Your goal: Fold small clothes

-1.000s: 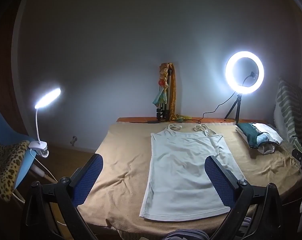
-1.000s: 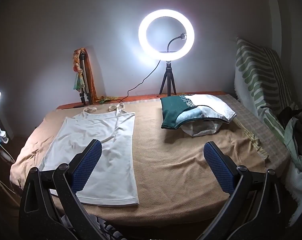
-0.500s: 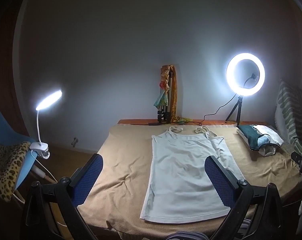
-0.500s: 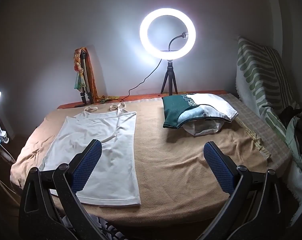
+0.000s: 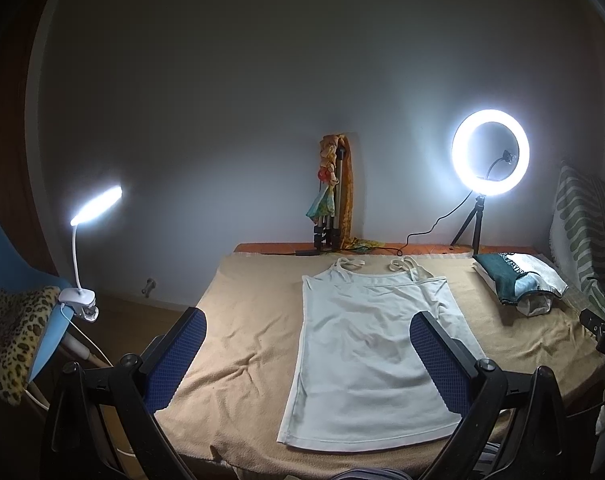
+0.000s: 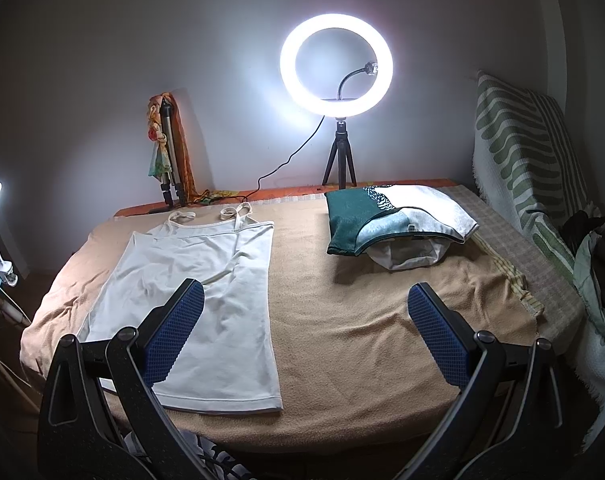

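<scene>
A white strappy tank top (image 5: pixel 370 344) lies flat on the tan blanket (image 5: pixel 246 320), straps toward the wall, hem toward me. It also shows in the right wrist view (image 6: pixel 206 280), at the left of the bed. My left gripper (image 5: pixel 306 336) is open and empty, held above the near edge of the bed, its right finger over the top's right side. My right gripper (image 6: pixel 304 320) is open and empty, above the bare blanket (image 6: pixel 362 320) to the right of the top.
A pile of folded clothes (image 6: pixel 394 220) sits at the back right of the bed. A ring light (image 6: pixel 336 64) on a tripod and a draped tripod (image 6: pixel 168 152) stand at the wall. A clip lamp (image 5: pixel 86 240) is at the left, a striped throw (image 6: pixel 526 152) at the right.
Both views have shifted slightly: the left wrist camera has tilted up a little and the bed sits lower in frame. Both grippers stay open. The top has not moved.
</scene>
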Demonstrator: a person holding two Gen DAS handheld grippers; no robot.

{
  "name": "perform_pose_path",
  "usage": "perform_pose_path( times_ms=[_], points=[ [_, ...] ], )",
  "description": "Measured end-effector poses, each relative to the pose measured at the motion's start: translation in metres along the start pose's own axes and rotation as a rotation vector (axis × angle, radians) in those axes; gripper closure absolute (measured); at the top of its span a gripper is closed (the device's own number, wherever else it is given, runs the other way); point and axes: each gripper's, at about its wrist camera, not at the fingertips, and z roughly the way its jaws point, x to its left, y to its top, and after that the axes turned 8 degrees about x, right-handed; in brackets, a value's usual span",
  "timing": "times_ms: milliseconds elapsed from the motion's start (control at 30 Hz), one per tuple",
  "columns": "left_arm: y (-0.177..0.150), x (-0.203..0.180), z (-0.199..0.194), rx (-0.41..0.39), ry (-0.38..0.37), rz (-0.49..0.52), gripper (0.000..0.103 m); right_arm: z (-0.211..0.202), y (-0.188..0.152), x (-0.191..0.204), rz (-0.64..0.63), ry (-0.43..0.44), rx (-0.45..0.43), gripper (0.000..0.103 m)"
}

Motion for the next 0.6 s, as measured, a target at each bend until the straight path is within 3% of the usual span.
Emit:
perform_pose_path(
  times_ms=[600],
  points=[
    [0.0002,-0.0013,0.0002,-0.007,0.001,0.001,0.000,0.0015,0.0001,0.0015,-0.001,0.000,0.000,0.000]
  ],
)
